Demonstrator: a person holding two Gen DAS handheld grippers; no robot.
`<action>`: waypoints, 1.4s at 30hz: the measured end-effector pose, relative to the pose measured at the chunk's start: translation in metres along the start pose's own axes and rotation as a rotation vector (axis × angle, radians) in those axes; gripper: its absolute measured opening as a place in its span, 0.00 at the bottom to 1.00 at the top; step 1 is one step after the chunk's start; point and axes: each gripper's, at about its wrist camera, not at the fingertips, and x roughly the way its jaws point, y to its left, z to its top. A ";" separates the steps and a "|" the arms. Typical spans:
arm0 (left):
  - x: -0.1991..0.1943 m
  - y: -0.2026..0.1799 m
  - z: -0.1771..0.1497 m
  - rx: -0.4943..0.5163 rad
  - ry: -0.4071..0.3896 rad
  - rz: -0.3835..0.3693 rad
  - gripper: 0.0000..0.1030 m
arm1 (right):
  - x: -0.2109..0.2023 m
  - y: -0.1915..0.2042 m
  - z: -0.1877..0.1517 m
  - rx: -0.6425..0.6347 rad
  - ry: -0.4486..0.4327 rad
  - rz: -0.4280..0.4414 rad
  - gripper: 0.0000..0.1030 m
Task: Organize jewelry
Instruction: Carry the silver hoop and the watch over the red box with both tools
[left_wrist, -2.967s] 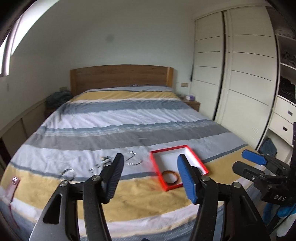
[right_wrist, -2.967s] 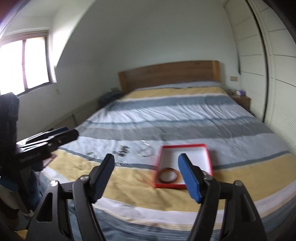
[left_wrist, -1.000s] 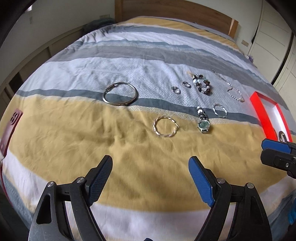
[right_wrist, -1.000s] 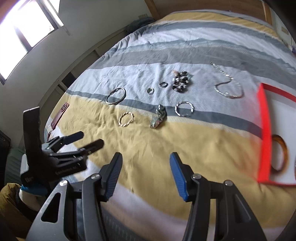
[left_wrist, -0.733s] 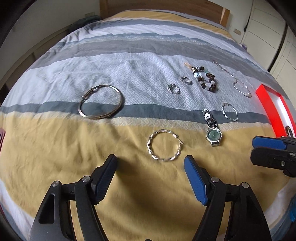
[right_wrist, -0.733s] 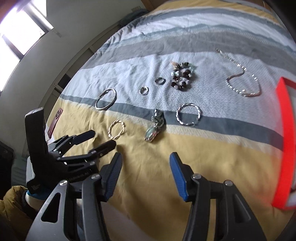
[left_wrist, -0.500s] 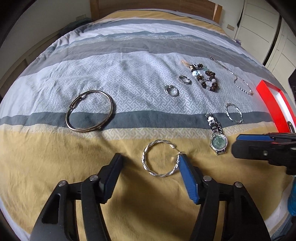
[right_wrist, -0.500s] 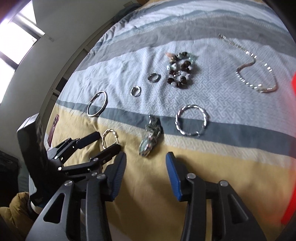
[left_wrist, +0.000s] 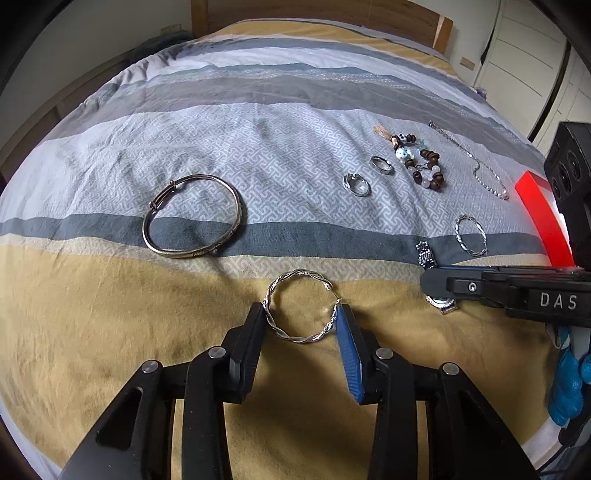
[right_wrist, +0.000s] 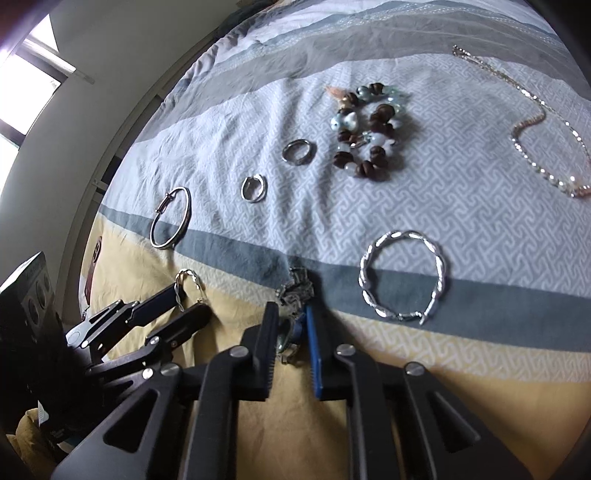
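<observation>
Jewelry lies spread on the striped bed cover (left_wrist: 110, 314). My left gripper (left_wrist: 301, 325) has its fingers on both sides of a twisted silver hoop (left_wrist: 301, 308), touching it on the yellow stripe. My right gripper (right_wrist: 290, 325) is nearly closed around a silver wristwatch (right_wrist: 295, 291); the watch also shows under it in the left wrist view (left_wrist: 424, 253). A second twisted hoop (right_wrist: 404, 275), a plain bangle (left_wrist: 194, 216), two rings (left_wrist: 356, 184) (left_wrist: 381, 164), a bead bracelet (left_wrist: 421, 162) and a chain necklace (left_wrist: 476, 166) lie further off. The red box (left_wrist: 539, 218) sits at the right.
A wooden headboard (left_wrist: 314, 14) and white wardrobe doors (left_wrist: 528, 55) stand beyond the bed. A dark red strap (right_wrist: 94, 266) lies at the bed's left edge. A window (right_wrist: 22, 88) is at the left.
Both grippers have come down to the bed cover and narrowed. The left now straddles the twisted hoop and the right now straddles the watch.
</observation>
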 end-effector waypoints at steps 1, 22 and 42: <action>-0.002 0.000 0.000 -0.007 -0.001 -0.001 0.37 | -0.003 -0.001 -0.002 -0.001 -0.004 0.002 0.10; -0.094 -0.029 -0.028 -0.035 -0.093 0.029 0.37 | -0.124 0.025 -0.053 -0.008 -0.190 0.079 0.10; -0.099 -0.216 0.001 0.168 -0.119 -0.157 0.37 | -0.277 -0.102 -0.111 0.147 -0.434 -0.068 0.10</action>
